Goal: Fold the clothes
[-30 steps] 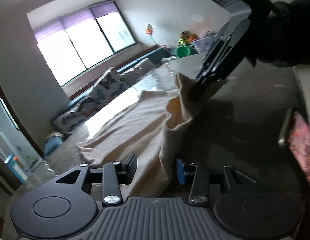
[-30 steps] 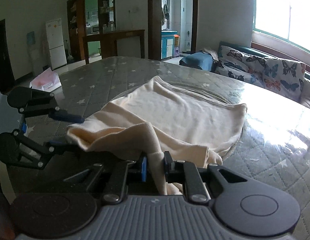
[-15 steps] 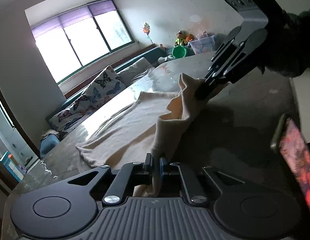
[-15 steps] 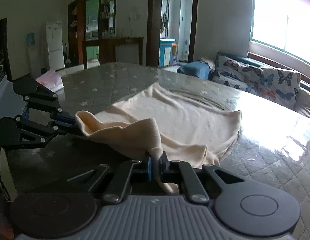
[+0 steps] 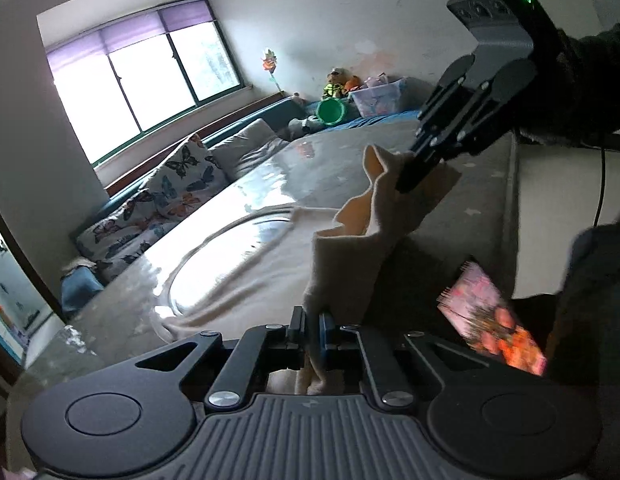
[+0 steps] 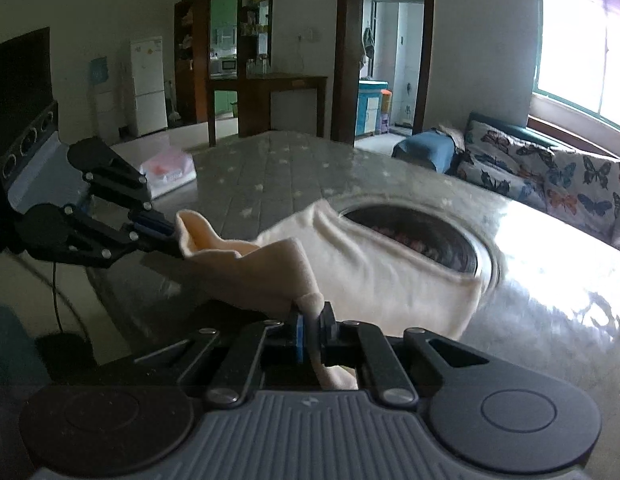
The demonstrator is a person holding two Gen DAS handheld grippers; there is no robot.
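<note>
Cloth pinched at two corners above the mattress.
We see the butterfly sofa along the far edge, bare mattress beyond; a clear bin holds pale items. Our left tongs and right tongs are each pressed tight on the cream cloth, its near edge lifted between them, the rest on the mattress.
</note>
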